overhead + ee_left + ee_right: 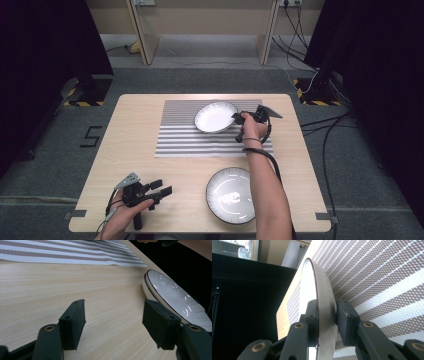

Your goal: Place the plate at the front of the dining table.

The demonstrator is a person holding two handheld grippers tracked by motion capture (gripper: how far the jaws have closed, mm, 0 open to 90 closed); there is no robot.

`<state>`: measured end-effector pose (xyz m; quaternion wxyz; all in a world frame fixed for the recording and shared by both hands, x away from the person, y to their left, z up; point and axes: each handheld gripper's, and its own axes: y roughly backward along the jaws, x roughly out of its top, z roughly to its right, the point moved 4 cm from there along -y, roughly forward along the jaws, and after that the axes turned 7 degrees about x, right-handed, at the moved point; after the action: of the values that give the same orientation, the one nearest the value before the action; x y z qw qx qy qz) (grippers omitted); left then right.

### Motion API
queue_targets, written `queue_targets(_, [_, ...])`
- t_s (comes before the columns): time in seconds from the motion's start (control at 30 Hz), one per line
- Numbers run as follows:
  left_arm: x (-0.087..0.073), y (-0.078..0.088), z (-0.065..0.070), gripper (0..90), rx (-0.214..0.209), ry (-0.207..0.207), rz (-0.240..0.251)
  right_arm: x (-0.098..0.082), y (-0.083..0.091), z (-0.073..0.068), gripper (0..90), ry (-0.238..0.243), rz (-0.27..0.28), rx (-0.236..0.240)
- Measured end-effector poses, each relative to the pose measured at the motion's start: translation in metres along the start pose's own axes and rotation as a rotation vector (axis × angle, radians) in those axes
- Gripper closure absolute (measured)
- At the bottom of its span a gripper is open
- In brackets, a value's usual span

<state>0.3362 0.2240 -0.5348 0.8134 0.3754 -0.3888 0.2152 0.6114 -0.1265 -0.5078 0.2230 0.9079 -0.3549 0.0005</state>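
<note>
— Start at the near edge of the desk (pixel 135 145). What is cut off there?

— The left gripper (pixel 162 187) lies low at the near left corner; the forearm behind it leaves the frame at the bottom. Its fingers (pixel 73 322) stand apart with nothing between them, only pale wood grain. In the left gripper view the blocky black pads have a matte, slightly grainy face, and brass-coloured rivets show at the joints.

— And the plate beside it?

— A near plate (pixel 226 192), round, glossy white with a thin dark rim and fine radial ribbing, sits flat near the front edge. The person's right forearm crosses its right side and hides part of the rim. In the left gripper view it is cropped by the right finger and the frame edge.

— Farther out?

— A striped mat (pixel 180 135), woven, in grey and white bands, lies in the middle of the desk. The far plate (pixel 214 116) is over its upper right part, tilted, its right rim pinched by the right gripper (pixel 236 118). In the right gripper view the fingers (pixel 345 320) close on the rim from both sides, one pad on the white inside, one on the grey underside. Whether its low edge touches the mat I cannot tell.
</note>
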Motion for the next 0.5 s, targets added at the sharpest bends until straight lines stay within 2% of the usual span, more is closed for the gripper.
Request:
queue_targets(0.07, [0.0,0.0,0.0,34.3,-0.001,-0.002,-0.002,0.0,0.0,0.004,72.7,-0.013,-0.002,0.004])
queue_targets(0.33, [-0.001,-0.001,0.001,34.2,-0.003,-0.004,-0.005,0.002,0.001,0.008,73.4,0.001,-0.004,-0.022])
queue_targets(0.5, [0.0,-0.001,0.001,34.3,-0.003,-0.005,-0.005,0.003,0.004,0.012,72.0,0.035,-0.002,-0.075])
